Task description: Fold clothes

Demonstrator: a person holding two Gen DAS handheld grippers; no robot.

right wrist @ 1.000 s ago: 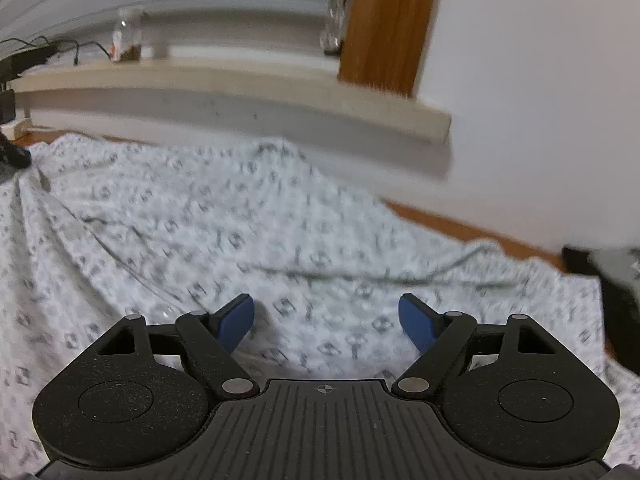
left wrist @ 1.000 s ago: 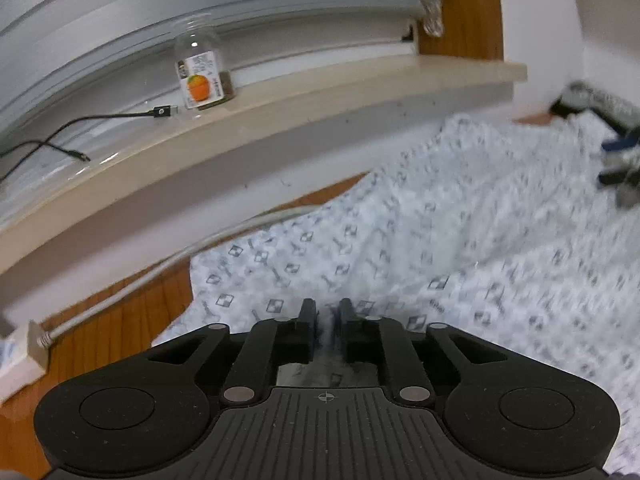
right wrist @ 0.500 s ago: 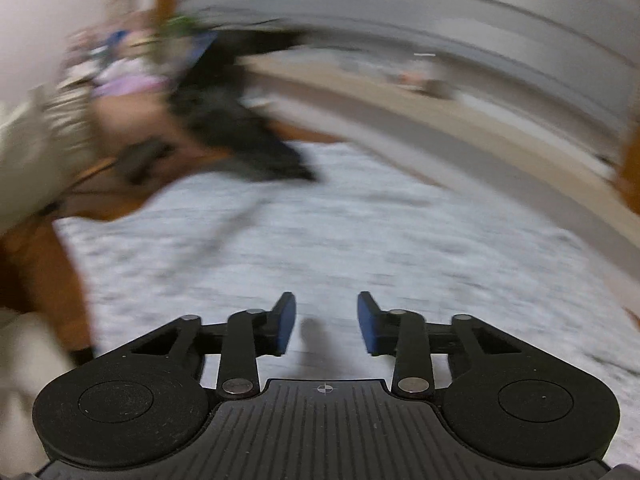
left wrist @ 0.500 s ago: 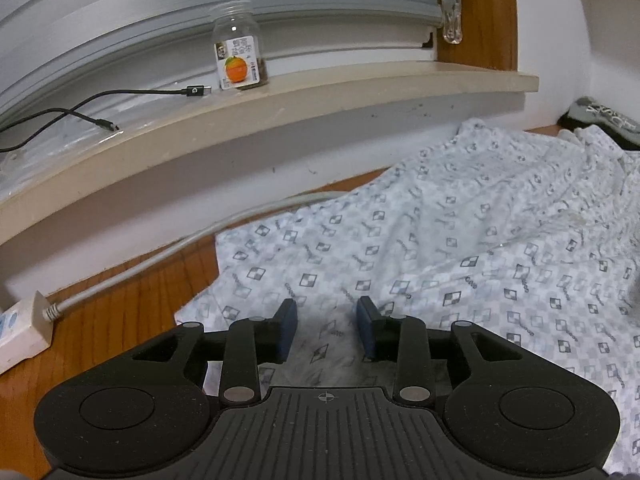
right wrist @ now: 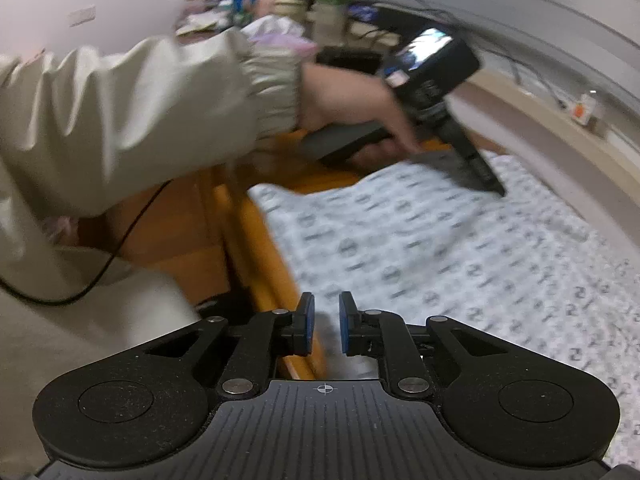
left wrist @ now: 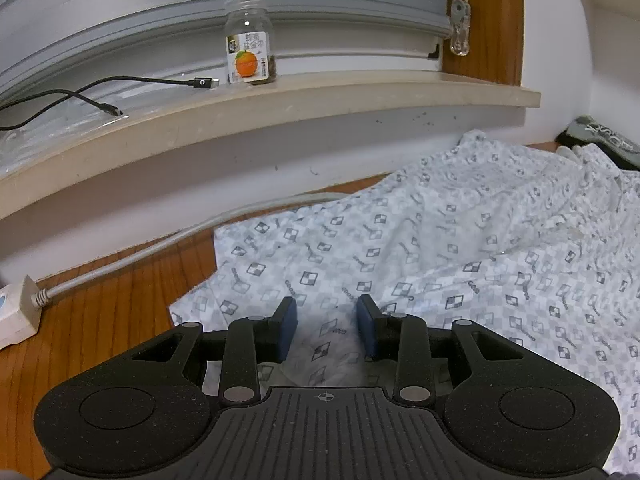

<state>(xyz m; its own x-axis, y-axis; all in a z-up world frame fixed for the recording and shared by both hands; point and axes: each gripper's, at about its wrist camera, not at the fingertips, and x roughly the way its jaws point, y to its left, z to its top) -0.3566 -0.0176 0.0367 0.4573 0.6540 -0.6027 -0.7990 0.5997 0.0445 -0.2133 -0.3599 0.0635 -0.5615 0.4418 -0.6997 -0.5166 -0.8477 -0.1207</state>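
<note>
Since a second ago our right gripper (right wrist: 323, 328) swung to the table (right wrist: 256, 236) edge at 6 o'clock, jaws closing, seemingly on nothing (blurred); the left gripper (left wrist: 327, 330) let go, jaws now parted over the patterned shirt (left wrist: 460, 264). Risk: right pinches wood beside the hem and the spread shirt drags. Windowsill (left wrist: 280, 112) with jar (left wrist: 250, 53) at 12 o'clock.

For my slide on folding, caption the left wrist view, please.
Left gripper open over the patterned shirt on the wooden table; jar on the windowsill.
</note>
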